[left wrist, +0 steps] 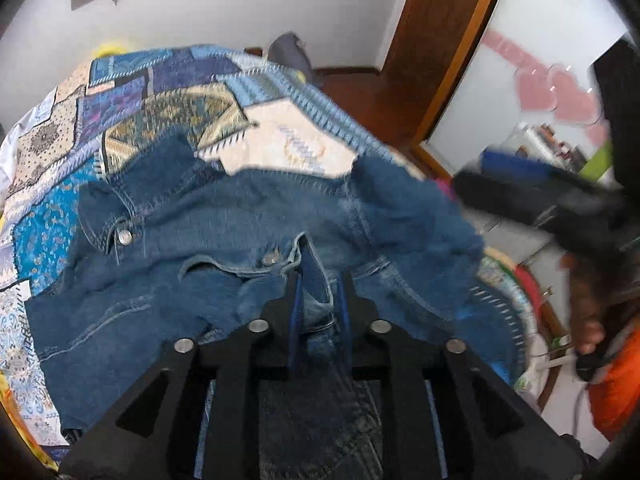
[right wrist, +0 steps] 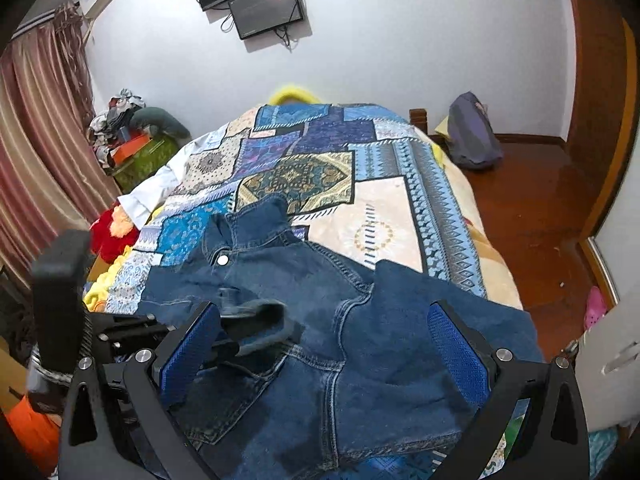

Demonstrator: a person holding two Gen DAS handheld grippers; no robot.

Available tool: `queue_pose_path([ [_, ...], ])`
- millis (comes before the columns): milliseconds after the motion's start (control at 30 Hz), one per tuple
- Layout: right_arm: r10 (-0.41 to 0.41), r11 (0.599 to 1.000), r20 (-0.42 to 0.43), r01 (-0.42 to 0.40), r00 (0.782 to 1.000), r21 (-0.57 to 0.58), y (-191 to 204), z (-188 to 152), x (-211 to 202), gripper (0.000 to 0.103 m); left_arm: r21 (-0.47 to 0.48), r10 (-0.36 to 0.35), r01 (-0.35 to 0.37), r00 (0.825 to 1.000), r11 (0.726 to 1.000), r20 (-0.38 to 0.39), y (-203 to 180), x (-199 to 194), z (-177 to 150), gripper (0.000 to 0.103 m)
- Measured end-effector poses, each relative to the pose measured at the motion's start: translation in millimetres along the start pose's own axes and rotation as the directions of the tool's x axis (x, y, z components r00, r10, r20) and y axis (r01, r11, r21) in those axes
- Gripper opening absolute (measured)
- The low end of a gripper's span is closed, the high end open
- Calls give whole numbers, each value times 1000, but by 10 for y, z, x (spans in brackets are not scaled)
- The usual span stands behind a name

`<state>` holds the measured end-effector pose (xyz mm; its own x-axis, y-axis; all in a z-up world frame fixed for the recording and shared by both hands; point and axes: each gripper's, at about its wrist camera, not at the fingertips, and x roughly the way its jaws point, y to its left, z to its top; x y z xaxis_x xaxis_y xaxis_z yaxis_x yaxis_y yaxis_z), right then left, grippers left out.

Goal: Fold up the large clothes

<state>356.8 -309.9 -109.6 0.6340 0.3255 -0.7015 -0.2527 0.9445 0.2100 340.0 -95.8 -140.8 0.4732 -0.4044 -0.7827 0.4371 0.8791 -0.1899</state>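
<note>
Denim jacket [right wrist: 320,320] spread on quilt [right wrist: 384,224]. Left gripper [left wrist: 318,300] clenched on jacket fold. Right gripper [right wrist: 324,344] released, fingers wide over jacket.

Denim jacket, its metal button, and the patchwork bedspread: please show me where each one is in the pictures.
Denim jacket [right wrist: 360,344]: right wrist view, on the back panel near the seam.
Metal button [left wrist: 125,236]: left wrist view, on the button's face by the collar.
Patchwork bedspread [right wrist: 384,216]: right wrist view, on a bare cream patch.
</note>
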Motion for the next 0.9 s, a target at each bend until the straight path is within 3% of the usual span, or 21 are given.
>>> queue_pose_path([
  [33, 9, 1000, -10, -9, 1000, -2, 13, 4, 28, 103, 0, 30, -30, 999, 1000, 30, 37, -119, 27, 56],
  [100, 36, 999, -37, -36, 999, 1, 56, 10, 124, 103, -10, 89, -89, 990, 996, 108, 149, -354, 64, 79],
  [133, 49, 999, -53, -49, 997, 7, 78, 8, 185, 103, -20, 117, -116, 982, 993, 147, 230, -466, 59, 81],
  [300, 146, 988, -181, -136, 973, 66, 199, -44, 619, 103, -51, 320, -316, 933, 947, 162, 734, -675, -79, 86],
  [367, 176, 983, -224, -159, 959, 93, 248, -67, 780, 103, -80, 387, -379, 913, 922, 130, 998, -668, -214, 86],
  [467, 219, 973, -293, -185, 931, 137, 322, -107, 1064, 102, -126, 440, -432, 897, 893, 45, 1442, -538, -492, 86],
  [667, 252, 956, -429, -155, 868, 248, 310, -239, 1603, 82, -237, 438, -457, 889, 857, -129, 2161, -125, -1045, 86],
  [767, 221, 960, -441, -116, 870, 253, 299, -249, 1725, 60, -301, 412, -447, 894, 843, -173, 2378, -11, -1289, 86],
  [833, 229, 956, -435, -118, 871, 267, 303, -203, 1750, 36, -316, 397, -439, 898, 841, -191, 2432, 27, -1360, 86],
  [900, 243, 954, -407, -140, 881, 266, 333, -97, 1717, 33, -319, 377, -423, 905, 848, -196, 2443, 68, -1387, 86],
])
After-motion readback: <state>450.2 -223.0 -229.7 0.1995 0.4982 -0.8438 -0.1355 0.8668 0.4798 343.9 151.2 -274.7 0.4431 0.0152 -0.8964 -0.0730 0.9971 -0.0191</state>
